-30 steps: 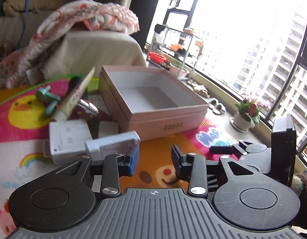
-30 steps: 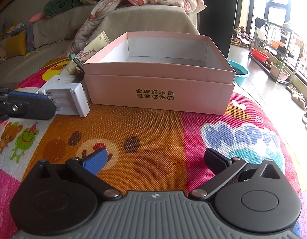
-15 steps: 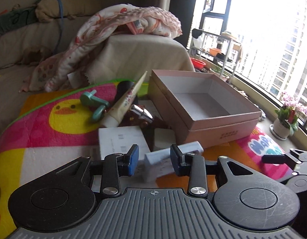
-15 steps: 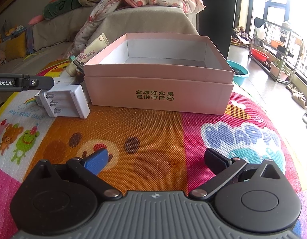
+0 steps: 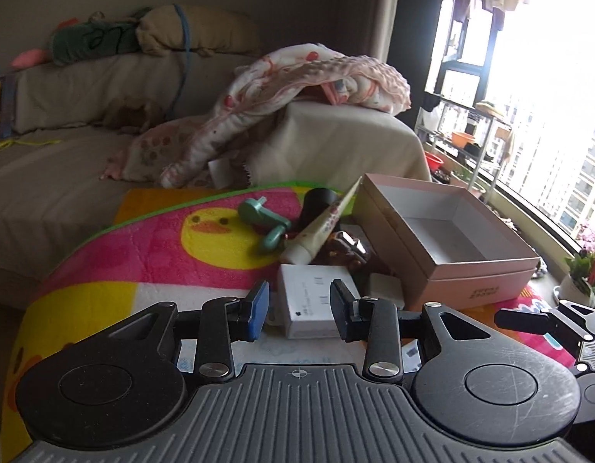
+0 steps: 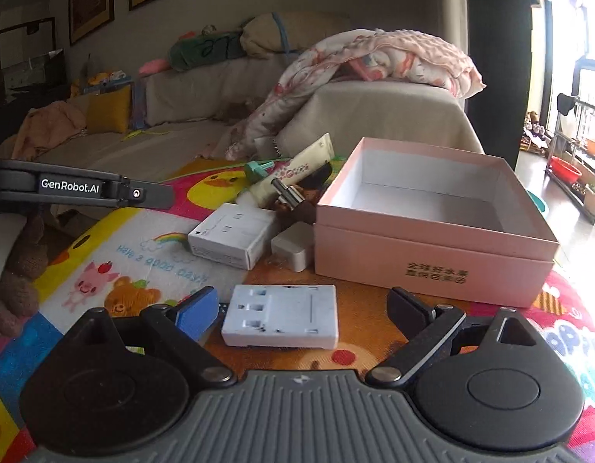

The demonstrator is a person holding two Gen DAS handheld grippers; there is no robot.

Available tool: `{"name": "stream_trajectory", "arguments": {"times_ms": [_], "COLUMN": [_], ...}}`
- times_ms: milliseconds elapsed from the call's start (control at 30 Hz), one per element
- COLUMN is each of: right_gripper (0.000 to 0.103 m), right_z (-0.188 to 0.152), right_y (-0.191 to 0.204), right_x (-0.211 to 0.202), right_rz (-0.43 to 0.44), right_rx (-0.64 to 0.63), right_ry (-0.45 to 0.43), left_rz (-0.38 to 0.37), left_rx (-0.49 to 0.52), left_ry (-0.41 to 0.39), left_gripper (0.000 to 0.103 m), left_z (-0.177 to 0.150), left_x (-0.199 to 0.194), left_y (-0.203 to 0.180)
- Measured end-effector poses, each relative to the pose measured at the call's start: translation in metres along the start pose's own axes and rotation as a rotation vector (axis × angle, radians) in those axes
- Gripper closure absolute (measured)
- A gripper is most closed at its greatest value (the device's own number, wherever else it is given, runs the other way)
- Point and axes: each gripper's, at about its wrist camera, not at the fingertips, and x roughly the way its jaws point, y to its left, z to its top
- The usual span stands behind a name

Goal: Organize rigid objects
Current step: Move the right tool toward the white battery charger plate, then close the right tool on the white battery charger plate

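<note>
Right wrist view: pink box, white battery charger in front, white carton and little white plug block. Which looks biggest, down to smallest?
1. Pink box.
2. Battery charger and white carton: similar; charger is nearer, so unsure.
3. Plug block.

- colourful cartoon play mat (image 6: 143,254), carries everything
- pink open box (image 6: 432,258) on mat, right side
- white flat box (image 6: 232,235) left of it
- small white adapter (image 6: 291,249) between them
- white battery charger (image 6: 282,316) nearest
- teal item (image 5: 264,222), cream tube (image 5: 320,229) further back
</note>
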Motion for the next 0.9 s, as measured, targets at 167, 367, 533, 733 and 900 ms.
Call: {"name": "stream_trajectory", "arguments": {"times_ms": [167,367,533,733,900], "right_gripper": [0.010,0.012,0.012,0.012,0.012], "right_z": [-0.006,-0.026,-0.029,-0.012,-0.001], "right_y": [0.043,0.020,-0.026,-0.040,-0.011], "right_x": [0.026,0.014,0.004,0.003,0.032], "right_rz": [-0.014,-0.084,-0.265,0.122,0.101], "right_rx": [-0.216,-0.301,-0.224,0.215,0.274], "right_ry": [0.051,0.075,0.088,0.212,0.230], "left_rz": [0.016,0.008,0.018,0.064,0.064], "left_rx": [0.000,0.023,0.025,0.063,0.051], "left_ry": [0.005,0.035,0.043,0.045,0.036], "left_gripper": [0.064,0.064,0.064,0.064,0.064], "left_z": [-0.008,-0.019,-0.023,-0.028,-0.029], "left_x": [0.006,0.008,0.012,0.014,0.007], "left_y": [0.005,0.004,0.001,-0.004,0.002]}}
